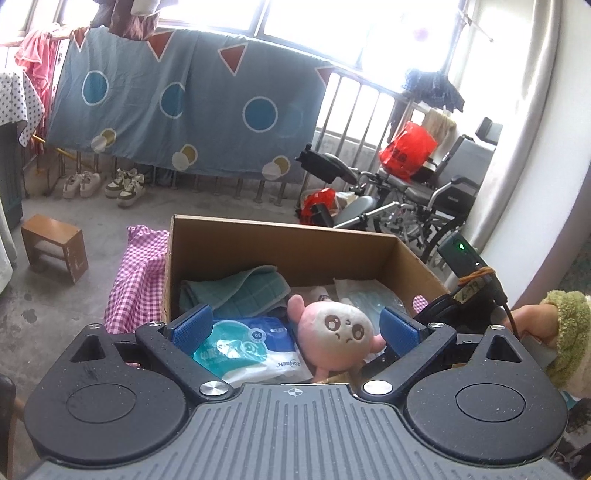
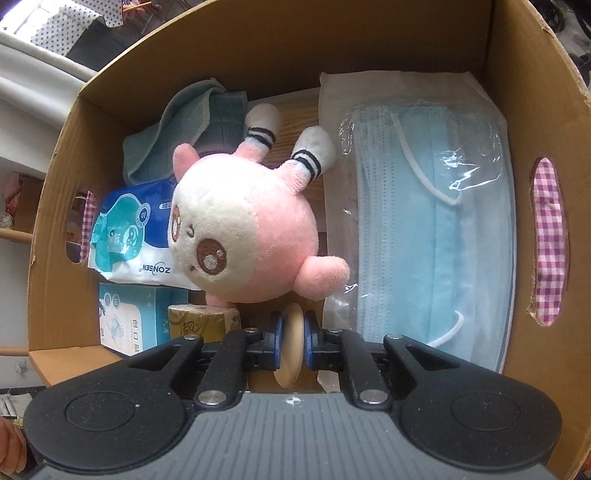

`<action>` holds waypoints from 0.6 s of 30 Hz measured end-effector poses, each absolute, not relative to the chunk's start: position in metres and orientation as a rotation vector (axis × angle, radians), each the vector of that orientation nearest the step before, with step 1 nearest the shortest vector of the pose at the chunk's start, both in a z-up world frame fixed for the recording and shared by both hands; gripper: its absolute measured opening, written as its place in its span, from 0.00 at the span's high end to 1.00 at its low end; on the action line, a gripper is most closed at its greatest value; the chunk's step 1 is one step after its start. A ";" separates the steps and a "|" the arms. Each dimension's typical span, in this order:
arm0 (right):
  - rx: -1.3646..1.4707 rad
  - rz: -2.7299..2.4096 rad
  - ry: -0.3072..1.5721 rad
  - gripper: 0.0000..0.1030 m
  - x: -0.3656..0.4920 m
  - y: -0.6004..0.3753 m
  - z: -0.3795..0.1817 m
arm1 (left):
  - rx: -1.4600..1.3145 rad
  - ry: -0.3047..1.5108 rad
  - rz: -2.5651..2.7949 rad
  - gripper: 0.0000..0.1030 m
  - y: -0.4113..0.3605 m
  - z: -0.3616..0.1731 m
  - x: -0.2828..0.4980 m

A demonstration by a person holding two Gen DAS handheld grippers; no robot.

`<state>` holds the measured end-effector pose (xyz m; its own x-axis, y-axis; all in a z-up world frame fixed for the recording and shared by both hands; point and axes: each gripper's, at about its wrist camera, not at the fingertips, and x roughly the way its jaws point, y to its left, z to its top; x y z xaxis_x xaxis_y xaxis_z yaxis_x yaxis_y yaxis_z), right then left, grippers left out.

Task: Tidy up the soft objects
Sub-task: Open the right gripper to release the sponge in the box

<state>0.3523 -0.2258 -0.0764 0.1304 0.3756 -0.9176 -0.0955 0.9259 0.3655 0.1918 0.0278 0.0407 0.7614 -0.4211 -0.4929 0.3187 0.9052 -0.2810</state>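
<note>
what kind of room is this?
Likely an enclosed home balcony or sunroom used for laundry and storage: a bedsheet hangs on a railing under big windows, sneakers sit on a concrete floor, and a wheelchair is parked nearby.

Light source: daylight through the windows [image 1: 310, 18] behind the hung sheet [image 1: 184, 99].
Glare: panes blown out to white; bloom spreads over the railing [image 1: 354, 99] at upper right.
Floor: evenly lit, soft shadows.
Box [image 2: 288, 44] interior: bright and diffuse, faint shadow under the plush [image 2: 243, 229].
Reflections: sharp highlights on the mask bag [image 2: 461, 162].
Distortion: strong fisheye bending, dark corners.
Sharpness: centre crisp, edges slightly soft.
</note>
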 end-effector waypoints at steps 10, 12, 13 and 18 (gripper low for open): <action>0.296 0.322 1.317 0.83 0.346 -0.244 -0.057 | -0.182 0.570 -0.413 0.05 0.031 0.044 0.183; 0.318 0.328 1.287 0.83 0.342 -0.249 -0.050 | -0.177 0.570 -0.413 0.05 0.031 0.046 0.179; 0.333 0.329 1.269 0.83 0.339 -0.251 -0.046 | -0.173 0.569 -0.414 0.05 0.031 0.048 0.177; 0.421 0.347 1.164 0.83 0.318 -0.269 -0.018 | -0.157 0.554 -0.423 0.03 0.030 0.057 0.161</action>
<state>0.3178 -0.2692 -0.0183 0.3589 0.4720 -0.8052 -0.0460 0.8706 0.4898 0.1606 0.0297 0.0570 0.7670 -0.4296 -0.4766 0.3460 0.9025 -0.2565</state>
